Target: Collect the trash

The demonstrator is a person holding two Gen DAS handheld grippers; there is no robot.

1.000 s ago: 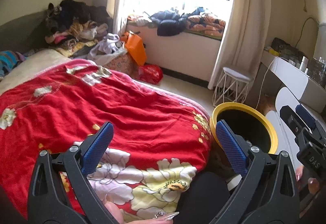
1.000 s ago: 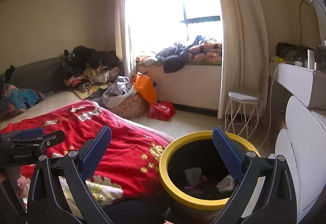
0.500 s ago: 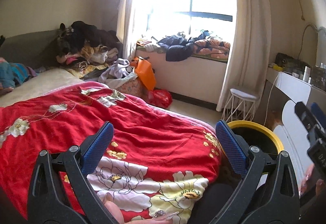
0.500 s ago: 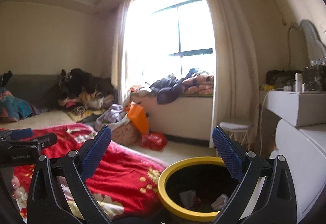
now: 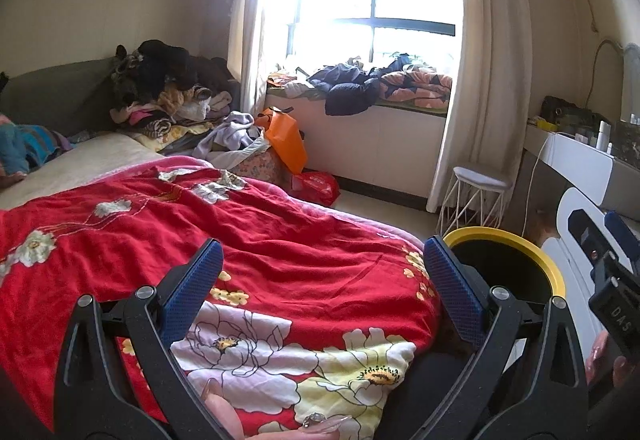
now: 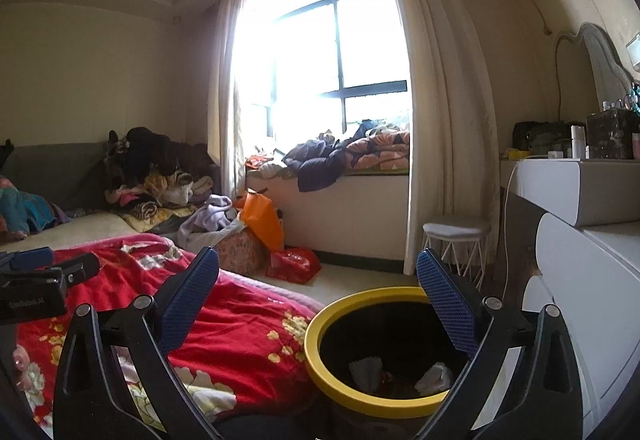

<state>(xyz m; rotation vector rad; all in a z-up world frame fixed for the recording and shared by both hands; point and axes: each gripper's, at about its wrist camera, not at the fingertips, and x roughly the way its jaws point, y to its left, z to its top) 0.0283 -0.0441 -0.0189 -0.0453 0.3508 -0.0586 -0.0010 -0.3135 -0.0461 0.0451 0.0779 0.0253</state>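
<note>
A black bin with a yellow rim stands on the floor between the bed and a white cabinet. Crumpled white paper scraps lie in its bottom. My right gripper hovers open just above and in front of the bin, nothing between its blue pads. Over the red flowered bedspread, my left gripper is open and empty too. Each gripper shows at the edge of the other's view: the right gripper and the left gripper.
A white cabinet and dresser stand at the right, a wire-legged stool by the curtain. Orange bag and red bag lie on the floor near a clothes pile. A hand shows below.
Both cameras have tilted upward, showing more window and ceiling; the bin sits lower in the right wrist view. Both grippers stay open and empty.
</note>
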